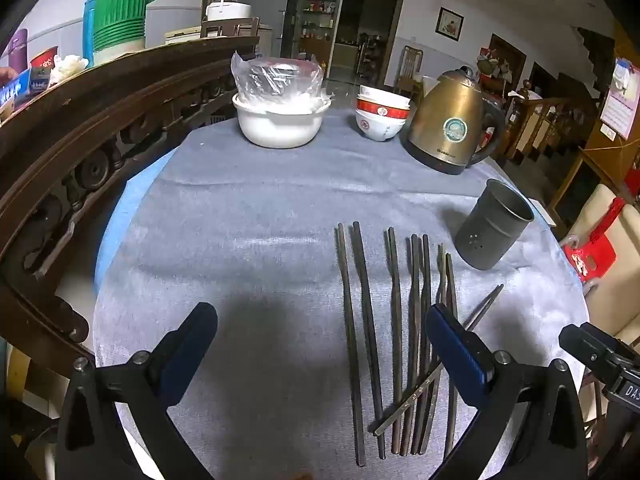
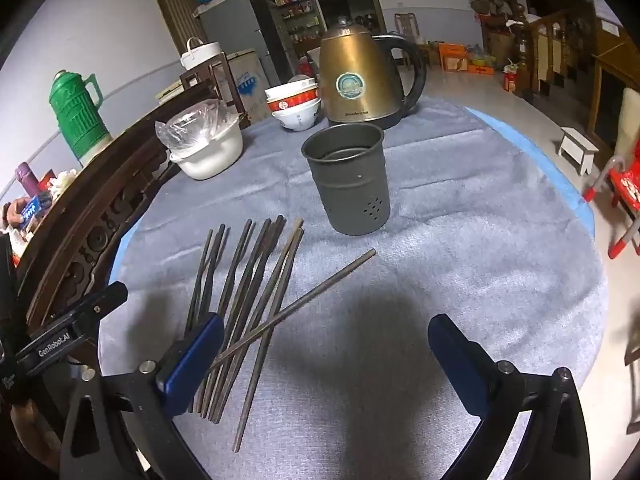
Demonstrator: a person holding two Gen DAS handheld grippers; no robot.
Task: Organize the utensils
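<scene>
Several dark chopsticks lie side by side on the grey cloth, with one chopstick lying slantwise across them. They also show in the right wrist view, as does the slanted one. A dark metal utensil cup stands upright and empty beyond them, also in the right wrist view. My left gripper is open and empty above the cloth, left of most chopsticks. My right gripper is open and empty, right of the chopsticks.
A gold kettle, stacked red-and-white bowls and a white pot with a plastic bag stand at the table's far side. A carved wooden rail runs along the left. A red stool stands to the right.
</scene>
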